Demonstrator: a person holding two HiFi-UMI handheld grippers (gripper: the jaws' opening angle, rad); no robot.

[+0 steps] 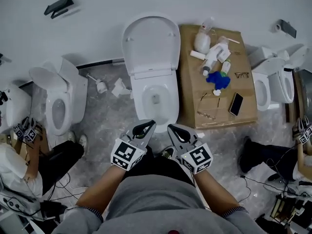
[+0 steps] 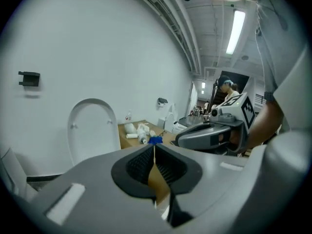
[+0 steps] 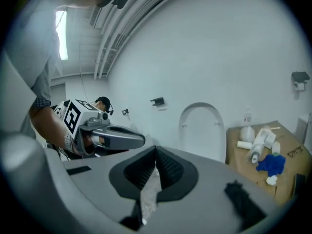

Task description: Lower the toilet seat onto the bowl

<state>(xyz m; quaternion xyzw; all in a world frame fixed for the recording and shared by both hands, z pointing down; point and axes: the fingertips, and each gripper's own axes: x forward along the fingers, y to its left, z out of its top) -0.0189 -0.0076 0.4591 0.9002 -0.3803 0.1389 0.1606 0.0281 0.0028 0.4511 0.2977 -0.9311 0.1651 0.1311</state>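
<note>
The toilet seat is being propped upright behind the bowl — rigid, smooth plastic, probably light, best taken at its top rim. In front of the bowl, the left gripper and right gripper are being held closed, empty.

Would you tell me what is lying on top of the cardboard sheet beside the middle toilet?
On the cardboard lie white bottles, a blue cloth, eyeglasses and a phone. Whatever sits beneath the blue cloth is covered and cannot be seen.
</note>
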